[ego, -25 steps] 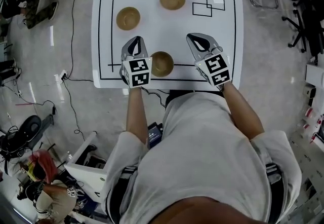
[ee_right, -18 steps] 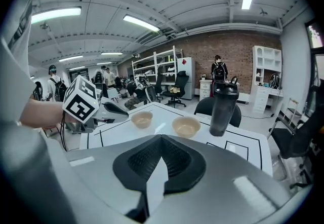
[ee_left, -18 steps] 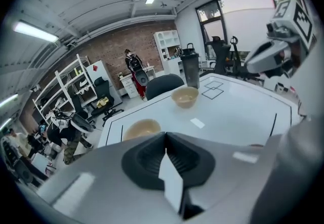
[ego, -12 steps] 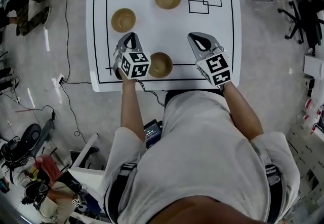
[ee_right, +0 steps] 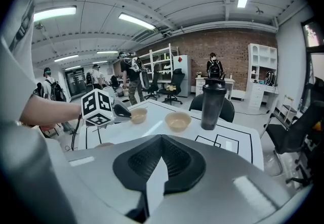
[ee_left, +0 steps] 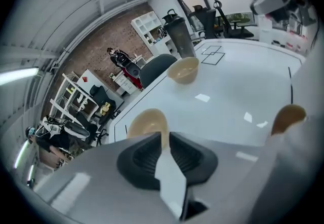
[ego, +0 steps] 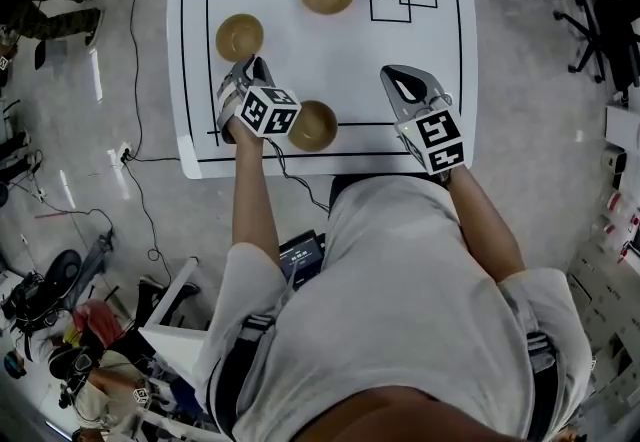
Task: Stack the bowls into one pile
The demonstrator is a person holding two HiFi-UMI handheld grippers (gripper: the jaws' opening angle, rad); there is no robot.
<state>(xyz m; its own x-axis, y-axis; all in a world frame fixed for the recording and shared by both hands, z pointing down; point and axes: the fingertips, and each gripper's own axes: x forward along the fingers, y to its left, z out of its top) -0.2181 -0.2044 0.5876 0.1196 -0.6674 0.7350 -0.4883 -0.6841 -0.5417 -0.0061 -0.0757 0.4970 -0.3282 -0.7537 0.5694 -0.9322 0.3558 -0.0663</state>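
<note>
Left hand-held gripper [ego: 247, 70], jaws pressed together, hovers just before a bowl [ego: 240, 36], seemingly apart.

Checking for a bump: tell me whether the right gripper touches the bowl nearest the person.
Apart. The head view shows bare table between the right gripper and the nearest bowl.

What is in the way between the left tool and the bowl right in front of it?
Nothing visible. The left tool points straight at that bowl, close to it, with no other thing between them.
</note>
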